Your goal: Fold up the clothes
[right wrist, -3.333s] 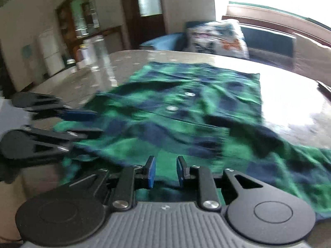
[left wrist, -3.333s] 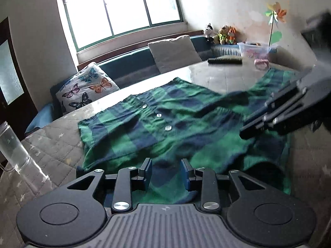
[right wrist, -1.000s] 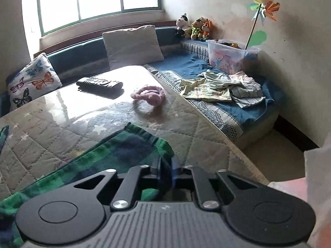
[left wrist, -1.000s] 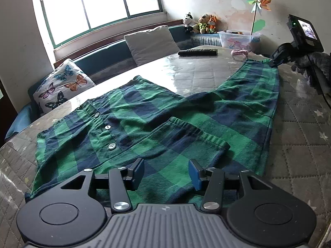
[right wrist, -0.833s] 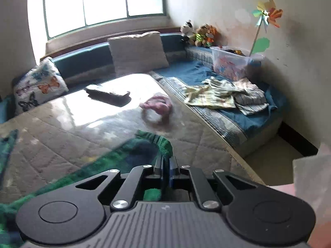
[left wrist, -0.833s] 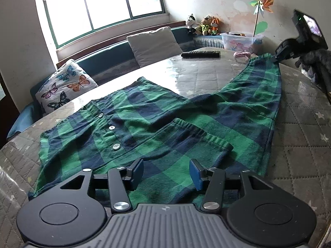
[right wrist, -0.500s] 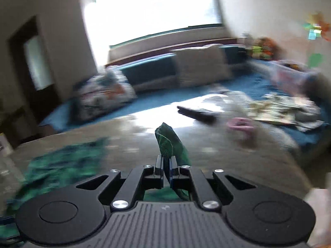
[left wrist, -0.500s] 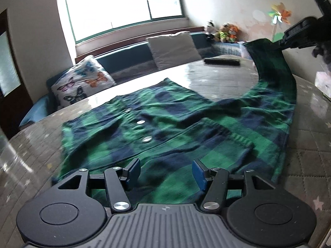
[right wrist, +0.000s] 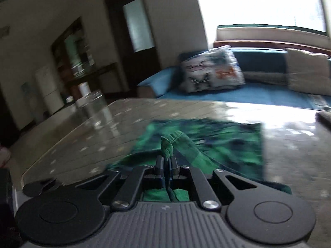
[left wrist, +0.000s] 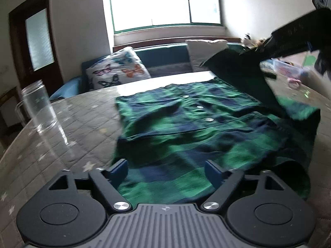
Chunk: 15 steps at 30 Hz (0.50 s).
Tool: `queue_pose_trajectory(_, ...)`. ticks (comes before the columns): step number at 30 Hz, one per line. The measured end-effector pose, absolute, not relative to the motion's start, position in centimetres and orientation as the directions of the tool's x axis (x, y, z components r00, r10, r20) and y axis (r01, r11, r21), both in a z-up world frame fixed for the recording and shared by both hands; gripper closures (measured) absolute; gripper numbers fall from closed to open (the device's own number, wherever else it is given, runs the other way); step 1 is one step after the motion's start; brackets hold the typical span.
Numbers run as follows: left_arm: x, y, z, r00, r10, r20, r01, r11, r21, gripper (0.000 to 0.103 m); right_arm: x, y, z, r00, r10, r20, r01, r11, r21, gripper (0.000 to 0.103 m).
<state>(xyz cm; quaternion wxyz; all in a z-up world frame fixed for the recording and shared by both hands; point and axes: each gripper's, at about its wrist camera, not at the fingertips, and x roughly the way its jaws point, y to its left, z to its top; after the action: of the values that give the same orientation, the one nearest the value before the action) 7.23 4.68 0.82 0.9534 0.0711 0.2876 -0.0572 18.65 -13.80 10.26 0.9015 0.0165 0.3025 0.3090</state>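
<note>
Left wrist view. Left hand-held gripper [left wrist: 165, 170] hangs low over the near hem, jaws spread wide, nothing between them. The green-and-navy plaid garment [left wrist: 186, 124] lies mostly flat on the quilted, glossy tabletop [left wrist: 68, 124], button placket [left wrist: 199, 107] facing up. Its far right portion is raised off the surface, hanging from the right hand-held gripper [left wrist: 256, 50] at upper right; the lifted cloth [left wrist: 238, 70] drapes back down toward the body of the garment. A clear glass jar [left wrist: 39, 107] stands on the tabletop at left, apart from the fabric edge. A butterfly cushion [left wrist: 118, 70] sits on the bench behind. Frame is motion-blurred.

Right wrist view. The right tool's jaws are clamped tight on a thin pinch of plaid cloth, a small tuft [right wrist: 167, 147] poking up past the fingertips [right wrist: 159, 166]. The rest of the garment trails away over the tabletop ahead. Heavy blur; the jar shows only as a smear at left.

Risks, as judged:
- The pinch is small and near the edge; a fast swing could pull the cloth free and drop the fold midway.
- With no hold on the flat part, dragging the lifted section across may slide or bunch the whole garment on the slick cover.
- The lifted part may land skewed, edges not matching, since it hangs from one point.
- A wide sweep to the left could reach the jar and tip it.
</note>
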Motion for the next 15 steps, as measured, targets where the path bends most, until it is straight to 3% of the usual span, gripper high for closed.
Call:
queue_pose_trajectory(8,6.3,7.2,0.4,0.834,-0.026,-0.552,0.075,0.995,0.068,0.021,16.3,-4.7,8.2,0.503,0.642,-0.579,-0.691,0.701,0.177,0.097)
queue_pose_trajectory(11,6.3,7.3,0.3,0.832,-0.027,-0.555,0.072,0.996,0.059,0.025,15.6,-3.6,6.7,0.449,0.655,-0.607,-0.710,0.674,0.202,0.087)
queue_pose_trajectory(13,6.2,7.2,0.4,0.832,-0.032,-0.554,0.077,0.995,0.057,0.028,15.2,-3.8,6.5,0.429,0.667,-0.609,-0.723,0.658,0.210,0.087)
queue_pose_trajectory(15,6.2,7.0,0.5,0.832,-0.041,-0.553,0.086,0.995,0.056,0.033,14.6,-4.9,6.9,0.430,0.672,-0.603,-0.727,0.654,0.211,0.078)
